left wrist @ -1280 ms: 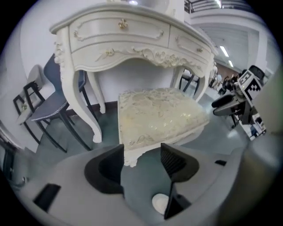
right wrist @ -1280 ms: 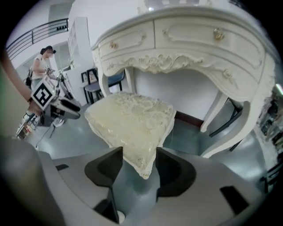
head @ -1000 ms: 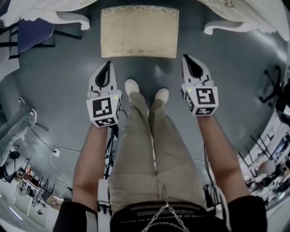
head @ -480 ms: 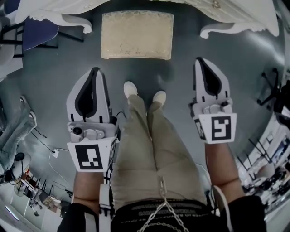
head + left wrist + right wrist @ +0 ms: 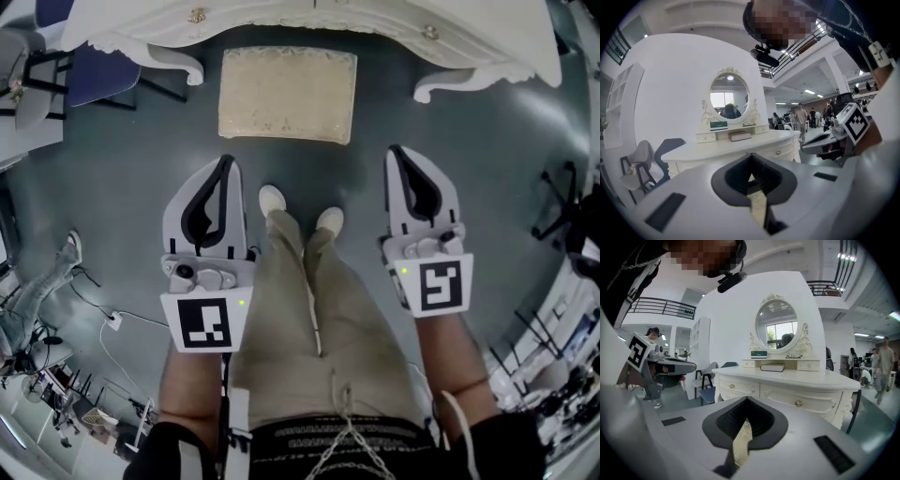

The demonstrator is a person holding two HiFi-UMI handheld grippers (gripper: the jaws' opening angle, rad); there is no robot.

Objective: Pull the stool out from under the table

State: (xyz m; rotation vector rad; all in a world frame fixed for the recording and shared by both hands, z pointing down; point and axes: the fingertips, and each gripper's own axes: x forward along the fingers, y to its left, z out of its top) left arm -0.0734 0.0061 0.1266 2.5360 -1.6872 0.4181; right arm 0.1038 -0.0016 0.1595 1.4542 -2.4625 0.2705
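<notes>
1. The stool (image 5: pixel 288 95) has a rectangular, cream padded top with a faint pattern near its front edge. Its legs are hidden from above.
2. It stands on the grey floor (image 5: pixel 122 169), between the curled front legs of the white dressing table (image 5: pixel 309 19), with its far edge close to the table's front.
3. The person's shoes (image 5: pixel 272 199) are near the stool's front edge, not touching it.
4. The left gripper (image 5: pixel 223 164) and the right gripper (image 5: pixel 394 152) are both clenched and empty, held apart from the stool.
</notes>
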